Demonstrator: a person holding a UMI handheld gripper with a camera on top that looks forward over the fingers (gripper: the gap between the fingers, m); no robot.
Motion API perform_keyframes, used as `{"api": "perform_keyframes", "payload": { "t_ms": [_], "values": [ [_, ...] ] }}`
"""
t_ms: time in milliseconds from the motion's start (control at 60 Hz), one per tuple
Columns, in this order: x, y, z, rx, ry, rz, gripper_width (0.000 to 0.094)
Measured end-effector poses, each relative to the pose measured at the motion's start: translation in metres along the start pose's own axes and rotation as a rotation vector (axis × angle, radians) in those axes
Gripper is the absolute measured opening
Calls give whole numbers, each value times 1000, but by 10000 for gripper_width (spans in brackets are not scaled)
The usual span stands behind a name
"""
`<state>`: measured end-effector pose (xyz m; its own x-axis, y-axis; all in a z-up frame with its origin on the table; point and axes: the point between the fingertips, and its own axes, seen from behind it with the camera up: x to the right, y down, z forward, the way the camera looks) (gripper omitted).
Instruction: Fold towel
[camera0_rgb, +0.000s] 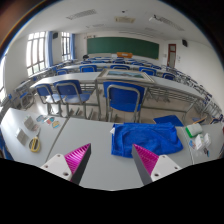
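Note:
A blue towel (147, 138) lies rumpled on the grey table (95, 135), ahead of my fingers and toward the right one. My gripper (111, 158) is open and empty, held above the table's near part. The left fingertip (79, 155) is over bare table. The right fingertip (145, 155) overlaps the towel's near edge in the view. I cannot tell whether it touches the cloth.
Small items lie on the table at the left (37, 128), and a white object (193, 137) at the right. Beyond the table stand rows of desks with blue chairs (124, 97), a green blackboard (121, 46) and windows (38, 48).

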<state>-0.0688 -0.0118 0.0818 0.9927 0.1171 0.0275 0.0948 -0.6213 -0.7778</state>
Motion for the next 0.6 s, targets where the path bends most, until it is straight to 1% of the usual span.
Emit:
{"api": "perform_keyframes", "payload": {
  "t_ms": [83,183,317,350,417,467,517,567,600],
  "values": [
    [22,-3,53,-21,9,2,849],
    [37,-2,100,-42,11,4,849],
    [46,8,140,-79,9,7,847],
    [50,7,145,-69,22,0,840],
    [51,5,148,-39,26,-26,768],
    [49,5,148,-33,22,-36,694],
    [42,5,148,-26,-1,-72,563],
    [34,4,151,-28,-20,-88,399],
    [33,4,152,-35,-24,-94,334]
  ]
}}
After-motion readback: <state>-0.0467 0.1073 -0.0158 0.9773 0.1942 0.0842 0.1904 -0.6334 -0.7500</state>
